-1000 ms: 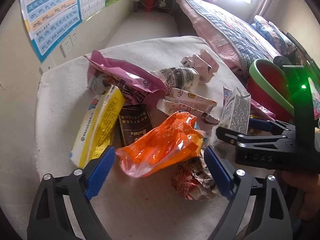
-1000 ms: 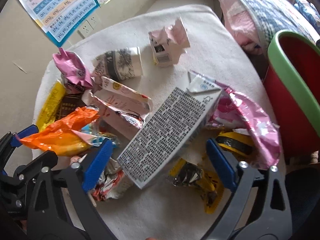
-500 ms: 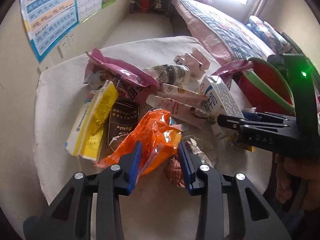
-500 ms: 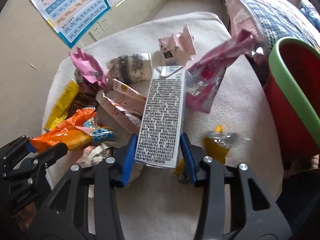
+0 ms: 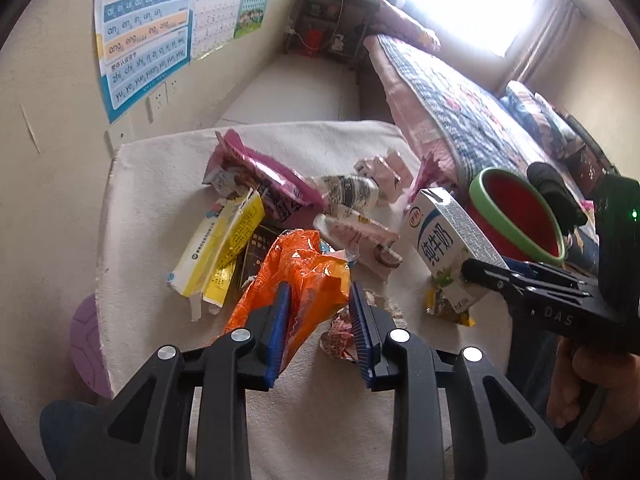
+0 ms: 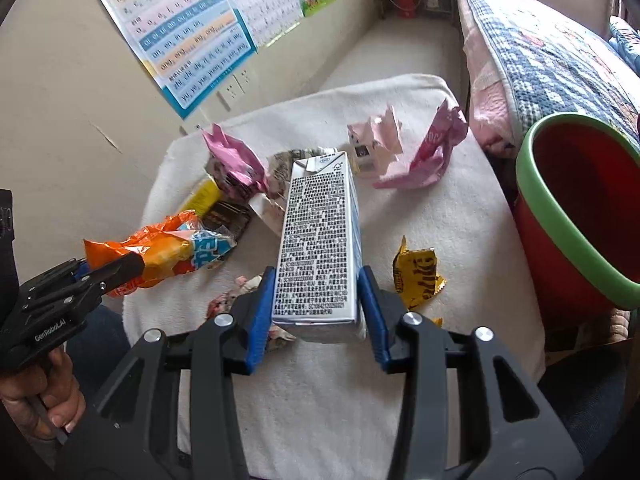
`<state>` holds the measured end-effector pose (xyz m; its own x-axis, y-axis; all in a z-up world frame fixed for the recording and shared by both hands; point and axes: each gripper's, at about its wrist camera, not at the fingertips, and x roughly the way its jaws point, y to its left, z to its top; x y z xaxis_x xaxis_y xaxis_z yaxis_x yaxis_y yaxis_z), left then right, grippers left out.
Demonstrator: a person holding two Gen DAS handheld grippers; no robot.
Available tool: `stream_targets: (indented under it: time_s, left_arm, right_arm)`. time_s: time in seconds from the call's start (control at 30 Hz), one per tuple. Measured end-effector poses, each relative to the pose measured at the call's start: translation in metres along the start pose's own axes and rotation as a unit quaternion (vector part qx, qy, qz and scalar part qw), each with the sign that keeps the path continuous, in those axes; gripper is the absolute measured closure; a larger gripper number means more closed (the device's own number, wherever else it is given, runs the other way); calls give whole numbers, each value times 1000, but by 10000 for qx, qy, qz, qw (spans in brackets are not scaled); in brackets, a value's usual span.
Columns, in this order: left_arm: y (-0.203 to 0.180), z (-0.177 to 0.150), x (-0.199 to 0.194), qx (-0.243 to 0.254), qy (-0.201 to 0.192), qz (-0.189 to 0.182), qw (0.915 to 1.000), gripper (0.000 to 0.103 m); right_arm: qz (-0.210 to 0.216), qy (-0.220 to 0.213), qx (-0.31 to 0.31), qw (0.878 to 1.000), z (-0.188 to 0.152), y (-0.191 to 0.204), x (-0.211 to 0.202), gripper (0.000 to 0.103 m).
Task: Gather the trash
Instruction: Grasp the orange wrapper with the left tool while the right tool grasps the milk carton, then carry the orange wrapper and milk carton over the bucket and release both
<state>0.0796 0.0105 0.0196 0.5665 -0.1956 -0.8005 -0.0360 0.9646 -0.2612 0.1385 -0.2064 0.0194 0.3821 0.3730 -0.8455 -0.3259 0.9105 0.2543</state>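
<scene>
Trash lies scattered on a table under a white cloth (image 6: 440, 220). My left gripper (image 5: 320, 292) has its jaws closing, and its blue pads press on a crinkled orange snack wrapper (image 5: 304, 268), which is raised off the cloth. My right gripper (image 6: 318, 280) is shut on the lower end of a blue-and-white milk carton (image 6: 320, 220), held upright above the table. The carton (image 5: 436, 240) also shows at the right of the left wrist view. The orange wrapper (image 6: 168, 248) shows at the left of the right wrist view.
A red bin with a green rim (image 6: 560, 236) stands beside the table on the right. Still on the cloth are a pink wrapper (image 5: 264, 176), a yellow box (image 5: 216, 252), a yellow wrapper (image 6: 418, 276) and a crumpled pink carton (image 6: 376, 144). A bed lies behind.
Both grippers went from wide open to closed, the left on the orange wrapper and the right on the milk carton. Both rose with their loads. A pink wrapper dropped off the carton.
</scene>
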Motion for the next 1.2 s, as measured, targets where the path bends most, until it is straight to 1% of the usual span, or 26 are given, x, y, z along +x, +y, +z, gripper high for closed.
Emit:
stream_targets:
  time_s: [0.33,0.63,0.97,1.13,1.2]
  left_arm:
    - [-10,10,-18,-28,-249,-14,9997,76]
    - [-24,16,-17,-22,-303,7,9995,76]
    - [-64,33,-10,200,-336,-162,9991,76]
    - [-91,47,-4,356,-370,-350,9981,76]
    - [-106,55,0,418,-392,-477,9972,76]
  right_arm:
    - [158,-277,-60,9995,6,6,-22,63]
    - [198,-474,-4,9987,10,-7,-36,63]
    - [45,-763,279,9967,14,-46,-61,63]
    - [-144,-969,513,9939,20,-78,-78,63]
    - [-233,-1053,594,9924,22,-91,-86,63]
